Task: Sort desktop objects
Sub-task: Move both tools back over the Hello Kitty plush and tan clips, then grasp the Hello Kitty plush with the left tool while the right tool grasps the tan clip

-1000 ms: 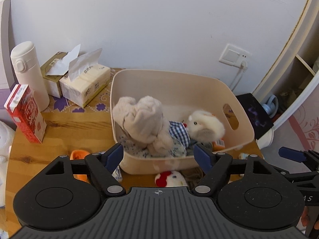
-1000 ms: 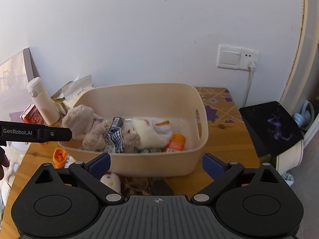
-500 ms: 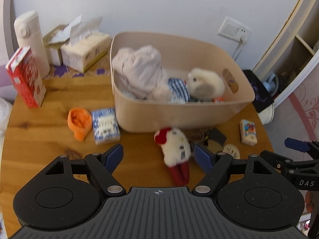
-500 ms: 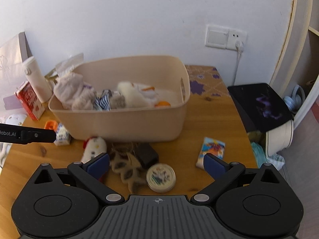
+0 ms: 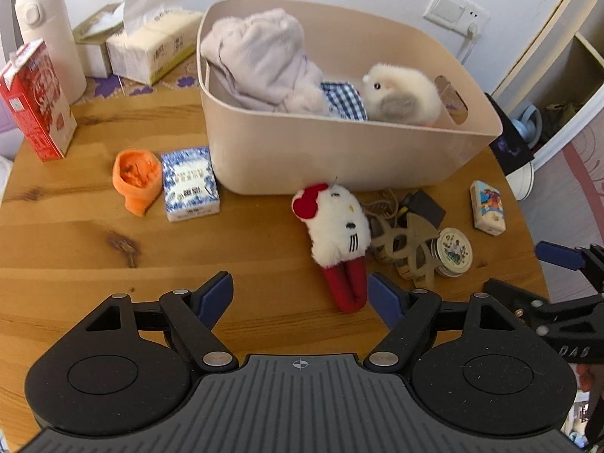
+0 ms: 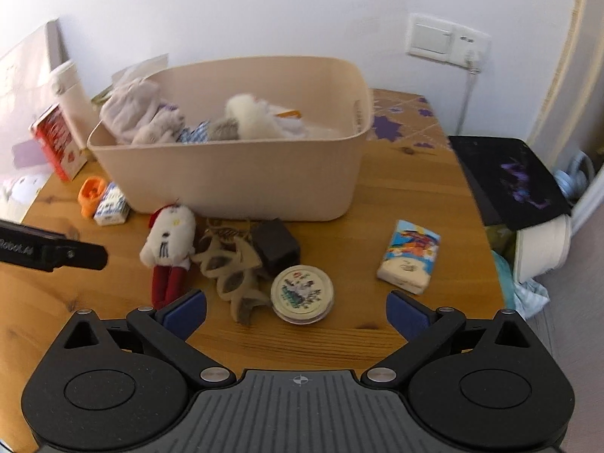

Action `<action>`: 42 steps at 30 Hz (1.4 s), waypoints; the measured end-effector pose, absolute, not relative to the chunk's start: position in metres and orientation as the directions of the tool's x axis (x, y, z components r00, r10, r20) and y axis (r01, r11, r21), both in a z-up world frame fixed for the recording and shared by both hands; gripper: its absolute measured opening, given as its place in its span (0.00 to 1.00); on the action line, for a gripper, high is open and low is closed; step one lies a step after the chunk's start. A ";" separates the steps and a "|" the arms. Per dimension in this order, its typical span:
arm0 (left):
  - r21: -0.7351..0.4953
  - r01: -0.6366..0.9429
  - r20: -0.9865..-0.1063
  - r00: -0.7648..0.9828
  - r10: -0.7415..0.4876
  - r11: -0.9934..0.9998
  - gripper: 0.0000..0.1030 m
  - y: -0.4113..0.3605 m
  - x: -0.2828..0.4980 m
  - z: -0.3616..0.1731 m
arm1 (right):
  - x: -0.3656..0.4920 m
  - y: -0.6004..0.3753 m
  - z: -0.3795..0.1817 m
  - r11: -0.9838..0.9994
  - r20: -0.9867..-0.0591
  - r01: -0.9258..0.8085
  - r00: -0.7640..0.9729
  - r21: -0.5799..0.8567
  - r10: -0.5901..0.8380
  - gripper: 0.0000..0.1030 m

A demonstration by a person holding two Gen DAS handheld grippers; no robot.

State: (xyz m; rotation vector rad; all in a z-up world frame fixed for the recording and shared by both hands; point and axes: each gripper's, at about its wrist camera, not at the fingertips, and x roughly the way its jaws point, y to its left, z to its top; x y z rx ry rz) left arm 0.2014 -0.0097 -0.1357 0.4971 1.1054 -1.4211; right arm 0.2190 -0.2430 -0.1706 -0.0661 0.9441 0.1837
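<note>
Left wrist – L gripper jaws apart (empty), R gripper likewise, plush cat beside bin.

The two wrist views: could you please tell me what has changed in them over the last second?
Both views tipped downward, bringing the toys in front of the bin into sight. The left gripper and right gripper took hold of nothing; both stayed open. The objects on the table kept their places.

Beige bin, orange sock, blue-and-white patterned pack, white plush with red bow
</note>
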 end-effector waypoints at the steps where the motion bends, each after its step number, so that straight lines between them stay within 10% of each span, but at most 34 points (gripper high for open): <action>1: -0.330 0.930 -0.830 -0.204 -0.519 0.162 0.77 -0.011 0.200 -0.138 | 0.220 -0.241 -0.173 0.978 -0.810 -0.207 0.569 0.024 0.141 1.00; 27: -0.388 0.894 -0.854 -0.258 -0.452 0.224 0.77 -0.059 0.183 -0.179 | 0.276 -0.205 -0.223 0.873 -0.858 -0.485 0.426 0.051 0.286 0.75; 34: -0.377 0.897 -0.865 -0.252 -0.434 0.232 0.77 -0.066 0.177 -0.188 | 0.286 -0.201 -0.228 0.853 -0.886 -0.521 0.376 0.039 0.271 0.42; 42: -0.376 0.910 -0.855 -0.268 -0.444 0.175 0.40 -0.074 0.176 -0.187 | 0.284 -0.201 -0.230 0.850 -0.889 -0.526 0.372 0.035 0.267 0.40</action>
